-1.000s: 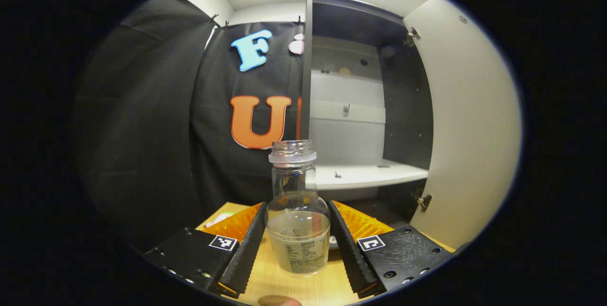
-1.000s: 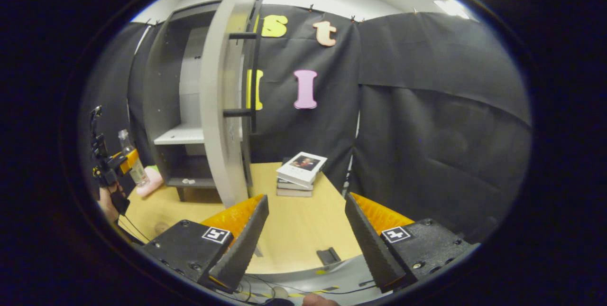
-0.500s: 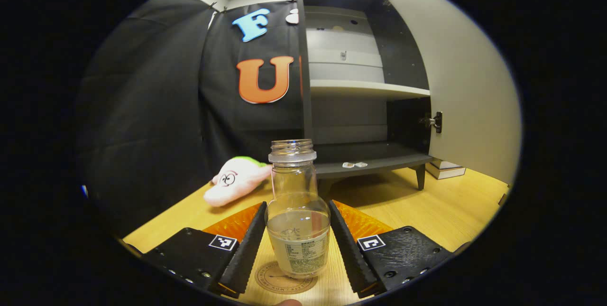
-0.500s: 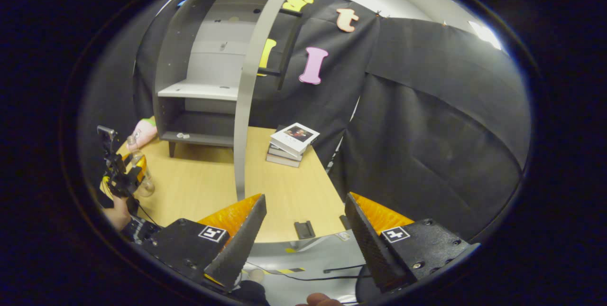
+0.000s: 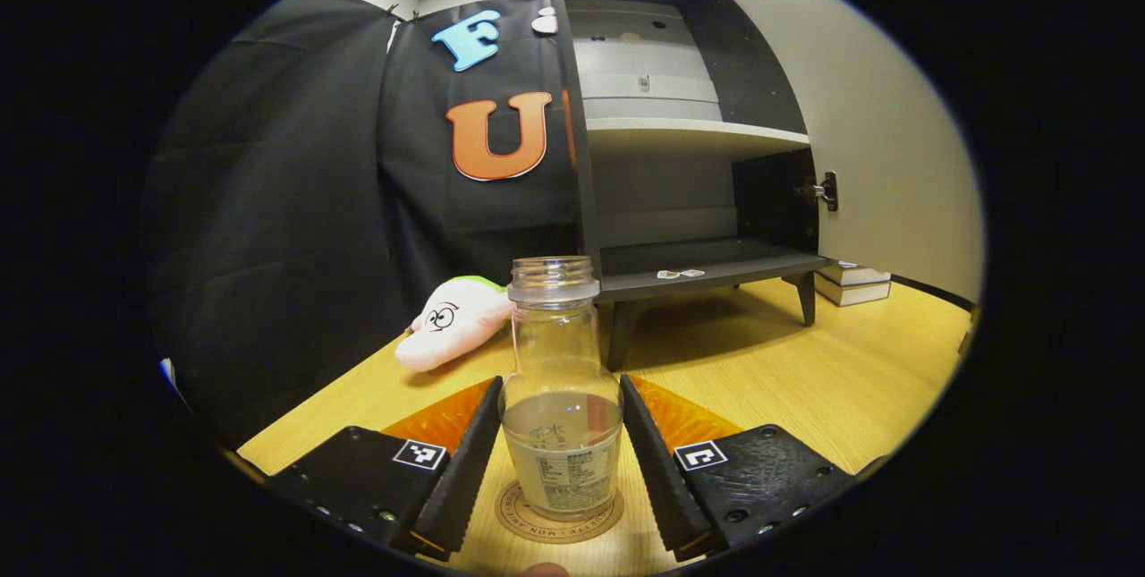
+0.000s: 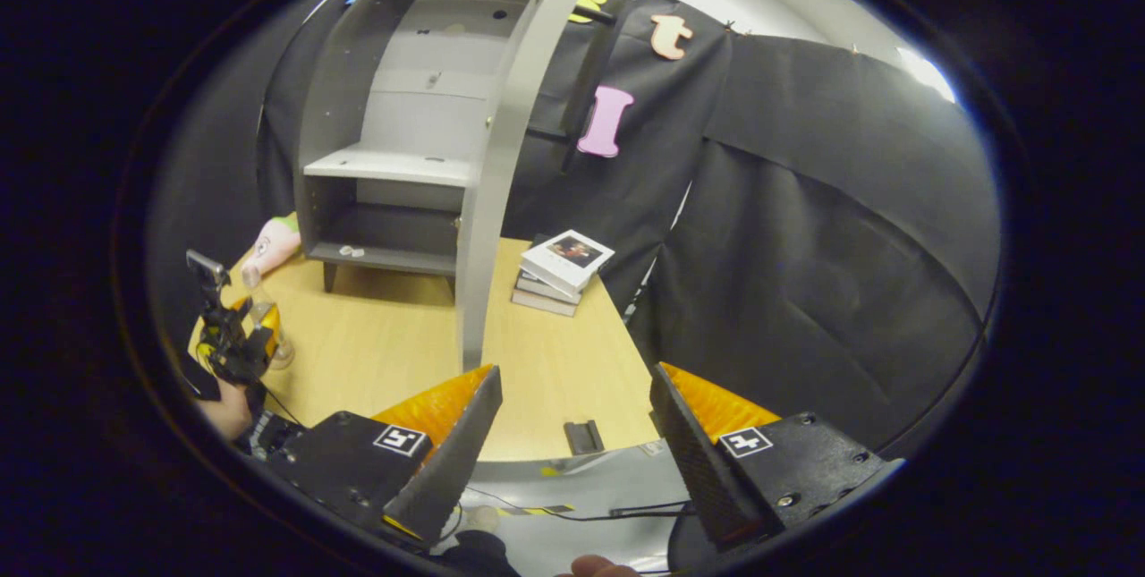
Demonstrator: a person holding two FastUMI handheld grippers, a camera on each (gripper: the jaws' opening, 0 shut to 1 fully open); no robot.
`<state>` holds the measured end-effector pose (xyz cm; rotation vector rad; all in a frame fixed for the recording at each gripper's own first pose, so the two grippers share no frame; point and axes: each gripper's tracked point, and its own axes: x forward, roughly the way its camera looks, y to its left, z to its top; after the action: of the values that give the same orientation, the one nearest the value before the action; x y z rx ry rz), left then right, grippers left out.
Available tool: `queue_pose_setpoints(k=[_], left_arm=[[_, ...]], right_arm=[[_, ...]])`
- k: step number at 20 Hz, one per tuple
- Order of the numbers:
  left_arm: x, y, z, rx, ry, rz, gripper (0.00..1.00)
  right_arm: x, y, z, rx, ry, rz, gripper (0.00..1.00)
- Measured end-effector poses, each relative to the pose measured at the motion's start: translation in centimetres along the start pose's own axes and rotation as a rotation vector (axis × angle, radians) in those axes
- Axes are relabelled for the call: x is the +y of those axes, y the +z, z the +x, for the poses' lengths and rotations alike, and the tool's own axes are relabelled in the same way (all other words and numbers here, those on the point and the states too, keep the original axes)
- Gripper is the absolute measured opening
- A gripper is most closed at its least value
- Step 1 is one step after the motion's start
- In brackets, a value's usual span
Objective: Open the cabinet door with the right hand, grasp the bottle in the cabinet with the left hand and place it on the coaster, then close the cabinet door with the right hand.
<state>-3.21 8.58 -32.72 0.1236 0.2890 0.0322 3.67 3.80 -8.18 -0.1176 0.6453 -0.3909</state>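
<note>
Right now your left gripper [image 5: 559, 461] has its fingers [image 5: 465, 461] clamped on the bottle [image 5: 561, 398], one on each side of the lower body. Bottle is upright, uncapped, with a little pale liquid in the bottom. Its base sits on the coaster [image 5: 559, 519], roughly centred, on the desk [image 5: 805, 380].

Cabinet [image 5: 680, 148] stands behind the bottle with its door [image 5: 886, 139] swung wide open to the right. Upper shelf is white; on the dark lower shelf lie two small pale bits, too small to tell what they are. Plush toy [image 5: 456, 322] lies on the desk just left of the cabinet, touching nothing else. Books [image 5: 854, 282] are stacked on the desk behind the door.

Your right gripper [image 6: 577, 447] hangs over the desk's near edge, fingers [image 6: 447, 461] wide apart with nothing between them. It's well clear of the door [image 6: 501, 165], which you see edge-on from that side. In the right gripper view, the left gripper [image 6: 237, 340] and bottle [image 6: 268, 326] are far left, with your hand [image 6: 224, 411] below them. Books [image 6: 564, 268] sit just right of the door, and a small dark object [image 6: 583, 436] lies near the desk edge.
</note>
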Motion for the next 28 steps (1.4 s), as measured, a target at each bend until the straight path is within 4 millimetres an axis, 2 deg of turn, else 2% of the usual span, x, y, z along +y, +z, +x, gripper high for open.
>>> queue_pose_setpoints(k=[3, 8, 10, 13, 15, 21, 25, 28], left_arm=[[0.4, -0.1, -0.8, 0.004, 0.007, -0.006, 0.77], [0.8, -0.4, -1.1, 0.02, 0.01, -0.038, 0.77], [0.6, -1.0, -0.9, 0.044, 0.0, -0.054, 0.82], [0.7, -0.9, -1.3, 0.036, -0.011, -0.097, 0.96], [0.4, -0.6, -1.3, 0.037, -0.025, -0.088, 0.97], [0.5, 3.1, -2.8, 0.015, -0.066, -0.06, 0.97], [1.6, 7.1, -5.0, -0.021, -0.051, -0.004, 0.96], [0.7, 10.9, -6.5, -0.042, -0.04, 0.048, 0.96]], right_arm=[[0.2, 0.5, 0.2, -0.01, -0.002, -0.021, 1.0], [2.5, 0.1, 0.5, 0.008, 0.057, 0.009, 1.0], [2.5, 0.8, 0.7, -0.005, 0.058, 0.017, 1.0], [2.0, 1.0, 0.9, -0.006, 0.05, 0.026, 1.0], [1.8, 0.8, 1.1, 0.003, 0.043, 0.041, 1.0], [0.4, 0.6, 1.8, -0.014, 0.039, 0.151, 1.0], [0.1, -1.8, 3.9, 0.003, 0.087, 0.208, 1.0], [-1.1, -3.8, 6.2, 0.024, 0.123, 0.251, 1.0]])
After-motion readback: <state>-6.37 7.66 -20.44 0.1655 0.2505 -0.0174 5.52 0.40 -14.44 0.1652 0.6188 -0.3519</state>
